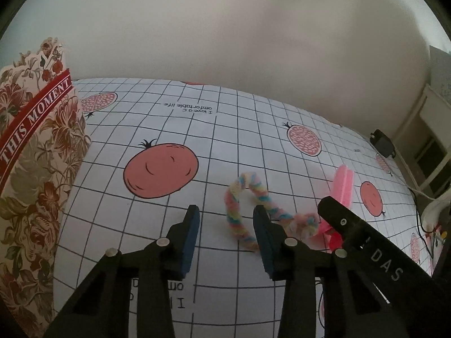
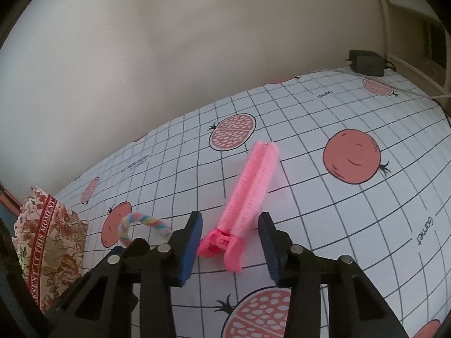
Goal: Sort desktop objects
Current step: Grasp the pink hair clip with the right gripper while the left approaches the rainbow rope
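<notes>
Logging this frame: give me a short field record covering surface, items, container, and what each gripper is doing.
surface: tablecloth, white grid with pomegranate prints
items: pink hair clip; pastel twisted pipe cleaner
container: floral box at left edge
left gripper: jaws open, empty, pipe cleaner just ahead
right gripper: jaws open, straddling the clip's hinge end, not gripping
background: black adapter by the wall

Landmark: pink hair clip (image 2: 251, 194), flat on the gridded tablecloth (image 2: 352, 225).
- Right gripper (image 2: 229, 235) spread wide, clip's hinge end between the pads, gaps both sides.
- Left of clip: pastel twisted cord (image 2: 141, 222), then floral box (image 2: 48, 248).
- Beyond clip: bare cloth.
- Far right of clip: black adapter (image 2: 366, 62).
</notes>
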{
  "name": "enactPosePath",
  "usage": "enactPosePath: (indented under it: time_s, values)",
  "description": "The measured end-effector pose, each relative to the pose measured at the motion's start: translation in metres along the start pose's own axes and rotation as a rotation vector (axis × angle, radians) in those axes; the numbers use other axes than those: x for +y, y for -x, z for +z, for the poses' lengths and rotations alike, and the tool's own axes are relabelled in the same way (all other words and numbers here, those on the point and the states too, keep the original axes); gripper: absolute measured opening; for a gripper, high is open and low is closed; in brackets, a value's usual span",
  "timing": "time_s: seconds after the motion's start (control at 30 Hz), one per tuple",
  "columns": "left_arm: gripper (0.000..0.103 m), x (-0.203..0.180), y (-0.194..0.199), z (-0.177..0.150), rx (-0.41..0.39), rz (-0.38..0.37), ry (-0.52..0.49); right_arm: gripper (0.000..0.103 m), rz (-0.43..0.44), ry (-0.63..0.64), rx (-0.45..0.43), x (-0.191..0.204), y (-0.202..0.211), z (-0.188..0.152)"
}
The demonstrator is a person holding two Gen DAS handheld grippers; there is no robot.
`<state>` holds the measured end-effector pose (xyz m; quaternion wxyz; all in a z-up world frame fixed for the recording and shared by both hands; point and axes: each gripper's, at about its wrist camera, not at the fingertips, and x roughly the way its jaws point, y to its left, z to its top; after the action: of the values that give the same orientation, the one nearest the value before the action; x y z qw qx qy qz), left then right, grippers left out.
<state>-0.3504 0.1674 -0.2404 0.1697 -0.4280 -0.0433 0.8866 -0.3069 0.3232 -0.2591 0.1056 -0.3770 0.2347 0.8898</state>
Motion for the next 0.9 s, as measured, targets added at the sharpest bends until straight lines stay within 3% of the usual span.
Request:
enactPosePath:
  time_s: [0.23, 0.5, 0.7, 0.9]
  values:
    - [0.025, -0.0029, 0.0, -0.0001, -0.005, -0.03, 0.003, 0.036, 0.022, -0.003, 0.012, 0.0007, -0.0001, -0.0012]
    - [0.023, -0.0053, -0.0023, -0.0007, 0.01, -0.064, 0.01, 0.032, 0.038, -0.004, 0.017, 0.0005, -0.0001, -0.0022]
    - [0.012, -0.004, -0.0037, -0.0014, 0.014, -0.071, 0.025, 0.032, 0.041, -0.004, 0.018, -0.0001, -0.0006, -0.0032]
    - [0.009, -0.0023, -0.0049, -0.0007, 0.006, -0.08, 0.043, 0.031, 0.049, -0.017, 0.02, -0.0015, -0.0006, -0.005]
